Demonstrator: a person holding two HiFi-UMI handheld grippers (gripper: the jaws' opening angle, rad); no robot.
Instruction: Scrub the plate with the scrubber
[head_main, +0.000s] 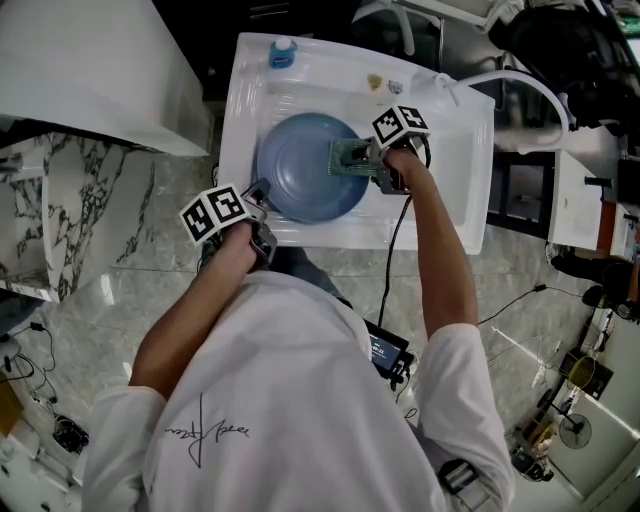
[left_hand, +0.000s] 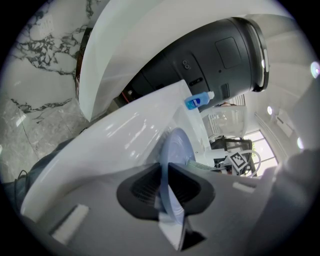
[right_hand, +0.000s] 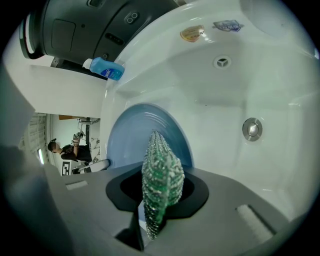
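The blue plate (head_main: 300, 170) is held in the sink (head_main: 460, 200), toward its left edge, with its near rim clamped in the left gripper's (head_main: 258, 192) jaws. The green scrubber (head_main: 350, 158) is pinched in the right gripper's (head_main: 372, 160) jaws and laid against the plate's right side. Since only the rim is gripped, the plate could be levered loose by hard strokes and dropped into the sink.
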